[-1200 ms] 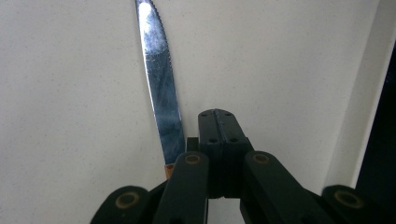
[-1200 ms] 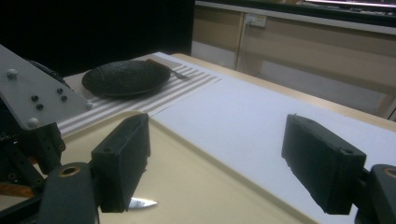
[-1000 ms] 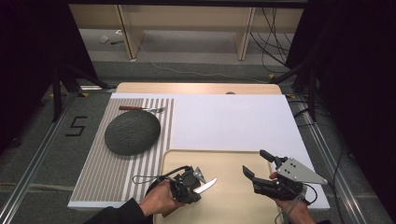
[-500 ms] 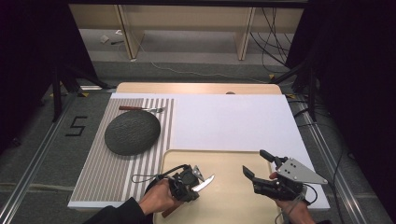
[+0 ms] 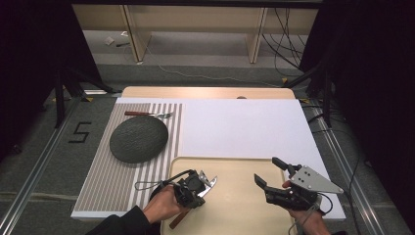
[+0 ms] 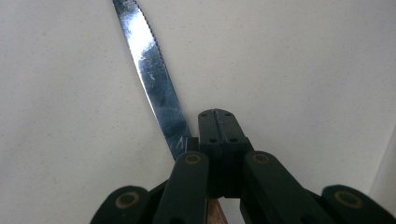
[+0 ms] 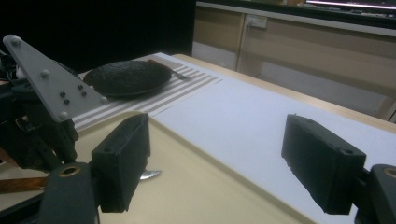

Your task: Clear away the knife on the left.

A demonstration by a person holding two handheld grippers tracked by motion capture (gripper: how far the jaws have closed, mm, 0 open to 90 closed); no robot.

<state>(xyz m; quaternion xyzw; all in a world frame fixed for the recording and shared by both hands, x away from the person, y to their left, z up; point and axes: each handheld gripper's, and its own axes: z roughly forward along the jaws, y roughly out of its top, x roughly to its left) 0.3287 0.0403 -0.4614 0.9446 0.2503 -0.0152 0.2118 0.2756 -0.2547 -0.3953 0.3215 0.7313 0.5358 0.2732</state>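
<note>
Steel and wood sit between my left jaws: a serrated table knife (image 6: 152, 74), pinched where the blade meets its brown wooden handle. My left gripper (image 5: 198, 185) is clenched on it, jaws pressed together beside the blade's base in the left gripper view. The knife hangs low over the cream tray (image 5: 235, 215) at the near edge of the table; I cannot tell whether its tip touches the tray.

In the high view the knife's long axis runs diagonally: the handle trails back towards me and to the left below my hand, the blade points away and to the right, towards my right gripper (image 5: 269, 172). In the left gripper view the blade runs up and slightly left from the jaws, serrated edge on its right side.

My right gripper hovers over the tray's right part, jaws spread wide with nothing between them.

By my judgement the step is carrying the knife towards the place setting, where a dark round plate (image 5: 139, 139) lies on the striped placemat (image 5: 105, 181) with a fork (image 5: 147, 114) beyond it. To do it well I should keep the pinch firm, since a grip near the blade's base lets the handle swing, hold the blade level, and keep the point from sweeping near my other hand.
</note>
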